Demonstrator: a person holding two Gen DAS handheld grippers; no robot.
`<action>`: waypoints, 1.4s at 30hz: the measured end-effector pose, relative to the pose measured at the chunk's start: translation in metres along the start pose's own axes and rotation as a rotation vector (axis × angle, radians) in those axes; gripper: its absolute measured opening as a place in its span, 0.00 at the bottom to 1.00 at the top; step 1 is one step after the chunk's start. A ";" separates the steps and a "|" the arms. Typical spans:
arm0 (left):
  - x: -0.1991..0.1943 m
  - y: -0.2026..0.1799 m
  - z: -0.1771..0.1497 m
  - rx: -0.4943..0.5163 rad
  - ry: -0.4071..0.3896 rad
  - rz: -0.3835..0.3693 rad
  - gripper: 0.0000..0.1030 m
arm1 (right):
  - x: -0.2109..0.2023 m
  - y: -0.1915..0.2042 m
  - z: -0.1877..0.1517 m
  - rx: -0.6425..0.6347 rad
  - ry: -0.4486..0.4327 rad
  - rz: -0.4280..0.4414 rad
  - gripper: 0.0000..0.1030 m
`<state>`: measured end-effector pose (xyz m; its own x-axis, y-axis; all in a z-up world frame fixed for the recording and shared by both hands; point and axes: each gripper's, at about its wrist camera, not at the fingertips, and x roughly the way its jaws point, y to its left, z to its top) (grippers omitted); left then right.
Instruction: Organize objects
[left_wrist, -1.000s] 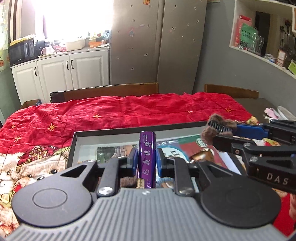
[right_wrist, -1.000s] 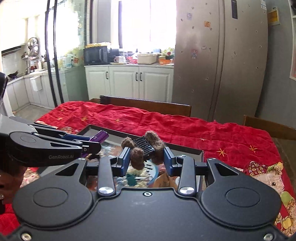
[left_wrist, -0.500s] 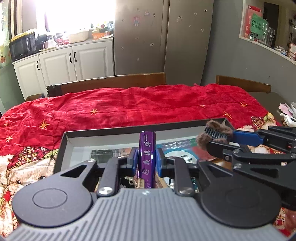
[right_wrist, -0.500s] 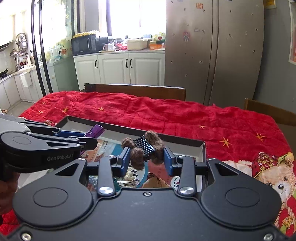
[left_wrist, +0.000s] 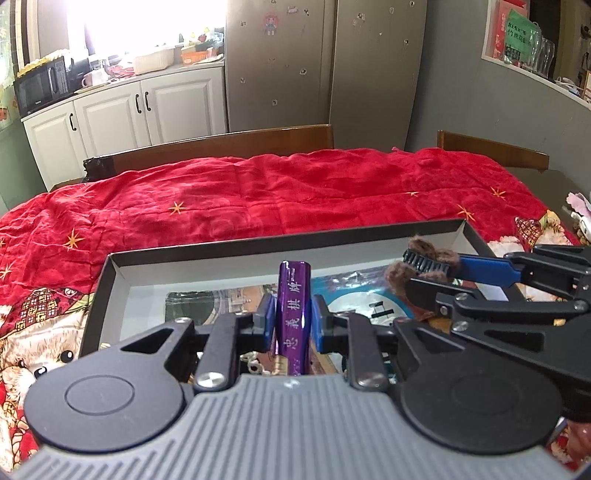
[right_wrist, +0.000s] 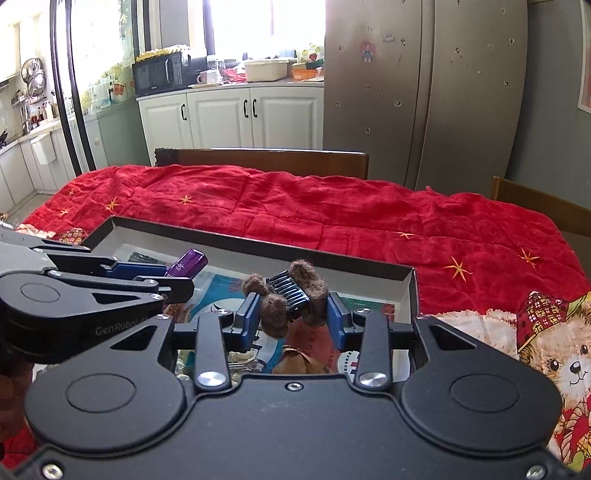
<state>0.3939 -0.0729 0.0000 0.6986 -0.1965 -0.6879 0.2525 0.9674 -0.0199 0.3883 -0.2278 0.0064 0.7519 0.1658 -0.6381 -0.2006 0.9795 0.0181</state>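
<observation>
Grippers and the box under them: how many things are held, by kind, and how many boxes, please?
Purple tube, held in the left gripper: 1
Furry brown hair clip, held in the right gripper: 1
Open box beneath both: 1
Total: 3

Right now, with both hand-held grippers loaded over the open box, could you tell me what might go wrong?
1. The left hand-held gripper and right hand-held gripper sit close together, so they could bump.
2. The purple tube is pinched upright and could land on the clutter inside the box.
3. The furry hair clip may snag on release, since its fuzz touches the pads.
</observation>
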 end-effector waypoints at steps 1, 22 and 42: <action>0.000 0.000 0.000 0.001 0.001 0.000 0.23 | 0.001 0.000 0.000 0.001 0.002 0.002 0.36; 0.013 -0.004 -0.005 0.008 0.036 0.003 0.24 | 0.014 -0.002 -0.003 0.006 0.047 0.013 0.36; 0.008 -0.005 -0.002 0.017 0.010 0.018 0.45 | 0.016 -0.004 -0.005 0.008 0.045 0.011 0.42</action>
<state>0.3964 -0.0792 -0.0066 0.6964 -0.1770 -0.6955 0.2510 0.9680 0.0050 0.3978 -0.2299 -0.0078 0.7203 0.1716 -0.6721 -0.2037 0.9785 0.0315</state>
